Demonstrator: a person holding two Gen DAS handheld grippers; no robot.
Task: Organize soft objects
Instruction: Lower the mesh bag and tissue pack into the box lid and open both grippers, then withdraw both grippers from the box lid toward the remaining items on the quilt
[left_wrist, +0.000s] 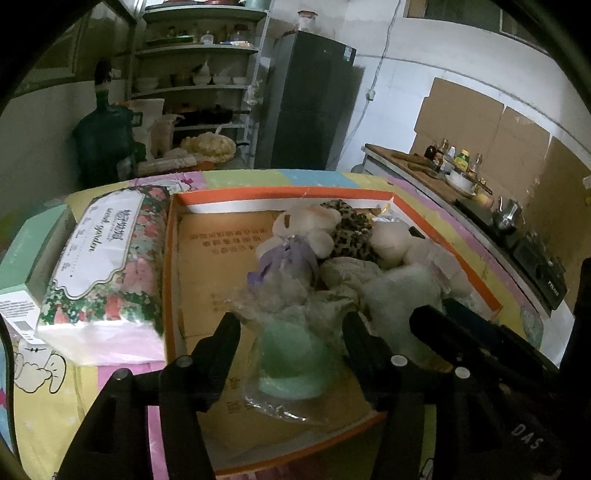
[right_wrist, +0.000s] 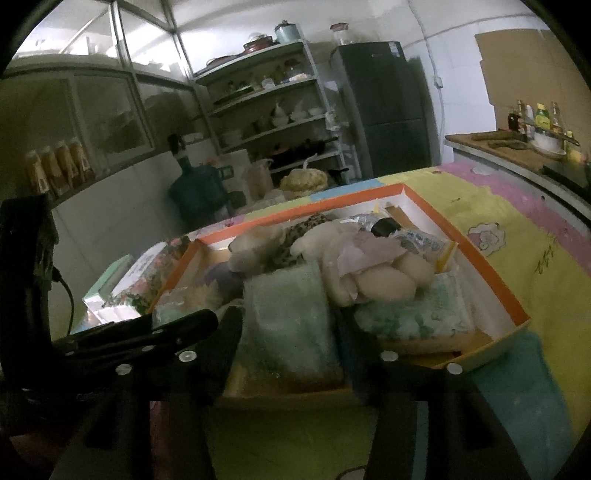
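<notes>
An orange-rimmed cardboard box (left_wrist: 236, 194) lies on the bright tablecloth and holds soft things. Among them are a cream teddy bear with a purple bow (left_wrist: 306, 229), a leopard-print cloth (left_wrist: 351, 232) and a white plush (left_wrist: 395, 240). My left gripper (left_wrist: 291, 321) is open around a mint-green soft item in clear wrap (left_wrist: 291, 358) that rests on the box floor. My right gripper (right_wrist: 288, 317) stands open on either side of a pale green towel in plastic (right_wrist: 288, 325) at the box's near edge (right_wrist: 491, 273). Each gripper shows at the other view's edge.
A floral tissue pack (left_wrist: 107, 258) and a green carton (left_wrist: 29, 251) lie left of the box. Behind the table stand a water jug (left_wrist: 103, 147), a crockery shelf (left_wrist: 199, 88) and a dark fridge (left_wrist: 310, 103). A counter with bottles and a stove (left_wrist: 517, 236) runs along the right.
</notes>
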